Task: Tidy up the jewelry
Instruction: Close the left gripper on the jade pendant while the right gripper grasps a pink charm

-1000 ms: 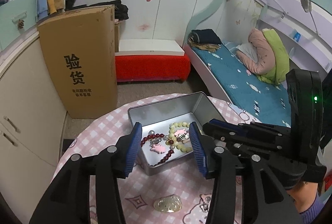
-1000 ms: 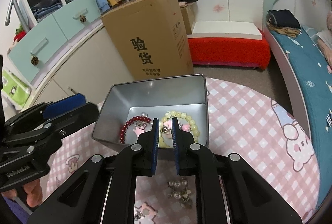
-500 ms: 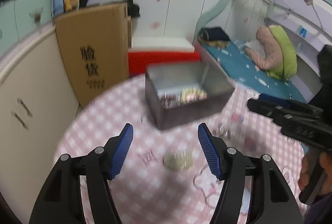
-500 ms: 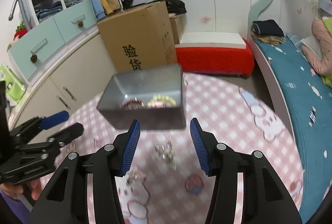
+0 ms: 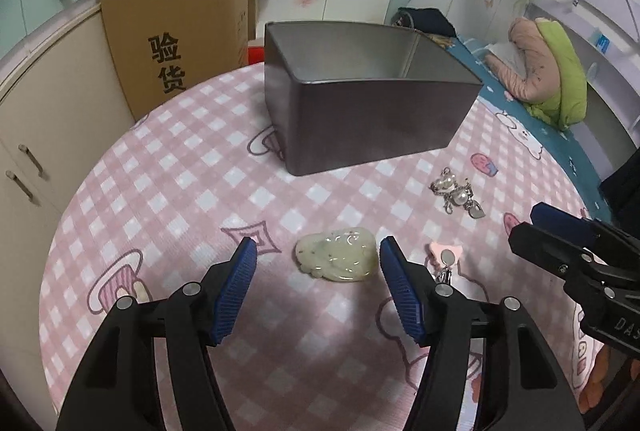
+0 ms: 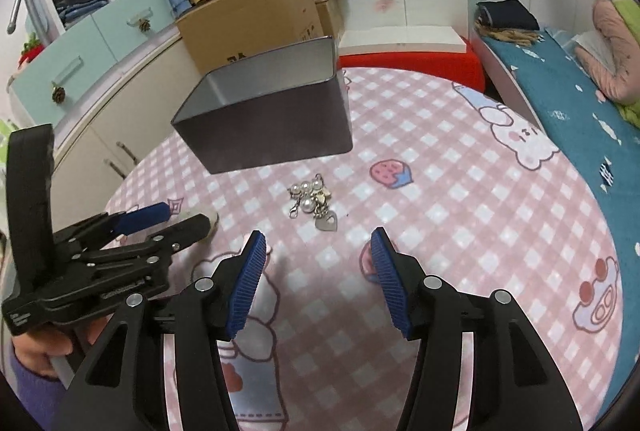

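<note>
A grey metal tin [image 5: 372,119] stands on the round pink checked table [image 5: 180,191]; its contents are hidden from here. My left gripper [image 5: 318,271] is open and low, with a pale green jade pendant [image 5: 338,258] lying between its fingertips. A pink clip [image 5: 445,255] lies just right of it. A pearl and silver charm cluster [image 5: 458,196] lies near the tin. My right gripper [image 6: 318,259] is open and empty, with the charm cluster [image 6: 314,201] just beyond its tips. The tin [image 6: 272,123] stands behind that. The left gripper [image 6: 132,231] shows at the left of the right wrist view.
A cardboard box [image 5: 180,31] stands on the floor behind the table. Cream cabinets [image 5: 40,119] run along the left. A bed with a teal cover [image 6: 580,103] is on the right. A red bench [image 6: 412,63] sits behind the table.
Both grippers pulled back from over the tin and dropped low to the table. The right gripper went from shut to open. The left gripper now brackets the jade pendant.
</note>
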`<action>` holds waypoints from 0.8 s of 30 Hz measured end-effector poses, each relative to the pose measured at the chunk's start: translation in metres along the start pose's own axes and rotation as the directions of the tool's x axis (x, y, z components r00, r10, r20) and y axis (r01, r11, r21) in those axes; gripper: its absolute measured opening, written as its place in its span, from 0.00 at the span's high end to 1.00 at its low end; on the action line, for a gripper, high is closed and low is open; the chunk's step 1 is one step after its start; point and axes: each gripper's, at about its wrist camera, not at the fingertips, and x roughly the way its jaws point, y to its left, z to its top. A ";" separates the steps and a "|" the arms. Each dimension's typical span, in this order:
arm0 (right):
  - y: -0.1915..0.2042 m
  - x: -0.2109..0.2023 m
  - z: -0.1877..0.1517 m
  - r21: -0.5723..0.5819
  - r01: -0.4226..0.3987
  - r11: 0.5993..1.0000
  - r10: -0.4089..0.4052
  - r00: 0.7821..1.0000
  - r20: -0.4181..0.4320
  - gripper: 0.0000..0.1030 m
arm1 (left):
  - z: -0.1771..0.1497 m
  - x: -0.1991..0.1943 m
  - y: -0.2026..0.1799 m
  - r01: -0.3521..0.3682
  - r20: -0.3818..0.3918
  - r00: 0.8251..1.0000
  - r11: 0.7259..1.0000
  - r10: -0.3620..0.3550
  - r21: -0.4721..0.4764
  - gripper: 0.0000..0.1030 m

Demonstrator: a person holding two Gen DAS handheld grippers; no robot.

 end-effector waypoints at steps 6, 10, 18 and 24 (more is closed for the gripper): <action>0.015 0.007 -0.003 -0.018 -0.006 1.000 0.005 1.000 -0.016 0.48 | 0.000 -0.002 0.002 0.008 0.005 1.000 1.000 -0.008 0.016 0.61; 0.028 0.013 -0.007 -0.038 -0.013 0.999 0.012 0.999 -0.031 0.48 | -0.004 -0.009 0.005 -0.007 0.021 1.000 1.000 0.006 0.023 0.69; 0.060 0.025 -0.016 -0.091 0.013 0.996 -0.016 0.999 -0.040 0.48 | -0.011 -0.022 0.026 0.004 0.020 1.000 1.000 -0.004 0.000 0.88; 0.070 0.035 -0.021 -0.148 0.087 0.985 -0.092 0.995 -0.026 0.55 | -0.012 -0.031 0.029 0.038 0.057 0.998 0.999 -0.037 -0.028 0.47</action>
